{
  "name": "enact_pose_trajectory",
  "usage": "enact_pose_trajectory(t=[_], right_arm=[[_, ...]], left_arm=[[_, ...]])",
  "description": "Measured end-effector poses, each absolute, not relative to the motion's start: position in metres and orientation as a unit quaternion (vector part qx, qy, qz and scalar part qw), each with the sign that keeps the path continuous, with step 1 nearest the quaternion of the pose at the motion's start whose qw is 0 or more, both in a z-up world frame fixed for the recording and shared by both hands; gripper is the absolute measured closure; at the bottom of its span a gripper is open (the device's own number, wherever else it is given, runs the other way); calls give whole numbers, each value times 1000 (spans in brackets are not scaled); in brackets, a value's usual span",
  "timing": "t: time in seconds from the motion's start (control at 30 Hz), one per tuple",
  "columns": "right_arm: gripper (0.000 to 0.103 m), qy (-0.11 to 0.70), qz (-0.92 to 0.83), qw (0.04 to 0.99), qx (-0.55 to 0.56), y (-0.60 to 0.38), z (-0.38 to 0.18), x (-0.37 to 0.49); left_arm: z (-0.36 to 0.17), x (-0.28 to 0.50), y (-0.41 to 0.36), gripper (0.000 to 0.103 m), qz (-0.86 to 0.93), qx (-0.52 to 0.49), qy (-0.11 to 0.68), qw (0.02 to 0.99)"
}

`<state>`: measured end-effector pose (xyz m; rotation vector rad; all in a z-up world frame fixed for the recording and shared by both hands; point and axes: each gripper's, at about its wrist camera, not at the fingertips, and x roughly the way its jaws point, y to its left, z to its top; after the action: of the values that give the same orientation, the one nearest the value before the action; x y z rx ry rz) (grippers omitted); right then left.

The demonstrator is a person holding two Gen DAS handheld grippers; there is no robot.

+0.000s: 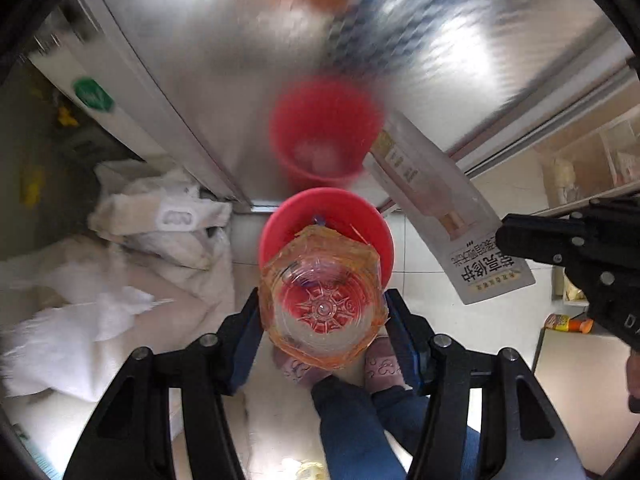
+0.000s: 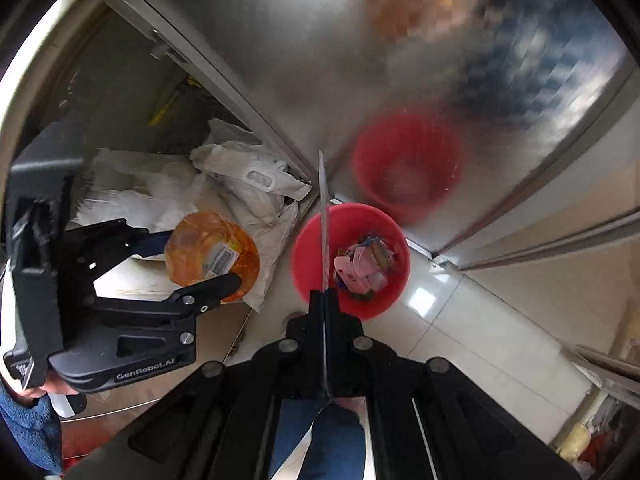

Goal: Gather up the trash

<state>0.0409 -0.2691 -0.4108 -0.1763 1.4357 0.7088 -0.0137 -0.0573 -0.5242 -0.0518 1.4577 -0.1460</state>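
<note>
My left gripper (image 1: 322, 312) is shut on a clear plastic bottle with an orange label (image 1: 320, 300), held bottom-forward just above the red bin (image 1: 276, 224). It also shows in the right wrist view, where the bottle (image 2: 212, 252) hangs left of the bin (image 2: 304, 248). My right gripper (image 2: 325, 300) is shut on a flat white packet (image 2: 324, 216), seen edge-on over the bin. In the left wrist view the packet (image 1: 436, 208) hangs to the right of the bin, held by the right gripper (image 1: 516, 240). The bin holds pink and white wrappers (image 2: 362, 266).
A frosted metal door (image 1: 248, 60) stands behind the bin and mirrors it. White bags (image 1: 160, 220) lie piled on the floor at left. My feet in slippers (image 1: 380, 364) stand on the tiled floor. An orange bottle (image 1: 568, 323) lies at right.
</note>
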Motion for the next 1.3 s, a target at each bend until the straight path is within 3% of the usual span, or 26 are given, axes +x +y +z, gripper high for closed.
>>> enact_pose_trajectory(t=[0.27, 0.53, 0.6, 0.67, 0.93, 1.03, 1.13, 1.2, 1.3], right_arm=[[103, 645, 323, 687, -91, -260, -471, 44], [103, 636, 321, 693, -109, -268, -496, 39], [103, 633, 324, 694, -114, -267, -501, 40], [102, 631, 324, 695, -117, -266, -511, 41], [101, 625, 316, 703, -125, -265, -521, 40], [78, 618, 318, 708, -126, -265, -520, 40], [67, 611, 313, 715, -131, -267, -516, 39], [53, 607, 308, 721, -133, -270, -511, 38], [39, 601, 306, 726, -131, -277, -497, 35]], left_arm=[[-579, -4, -54, 47, -59, -32, 668, 741], [-604, -4, -59, 44, -71, -30, 672, 736], [-608, -3, -61, 41, -66, -19, 672, 737], [-612, -1, -62, 25, -63, -20, 672, 738], [-606, 3, -59, 14, -68, -31, 662, 746], [-602, 3, -57, 10, -72, -28, 660, 747], [-599, 1, -56, 0, -68, -21, 659, 749], [-592, -1, -55, 0, -68, -22, 656, 752], [-579, -4, -54, 0, -55, -13, 656, 753]])
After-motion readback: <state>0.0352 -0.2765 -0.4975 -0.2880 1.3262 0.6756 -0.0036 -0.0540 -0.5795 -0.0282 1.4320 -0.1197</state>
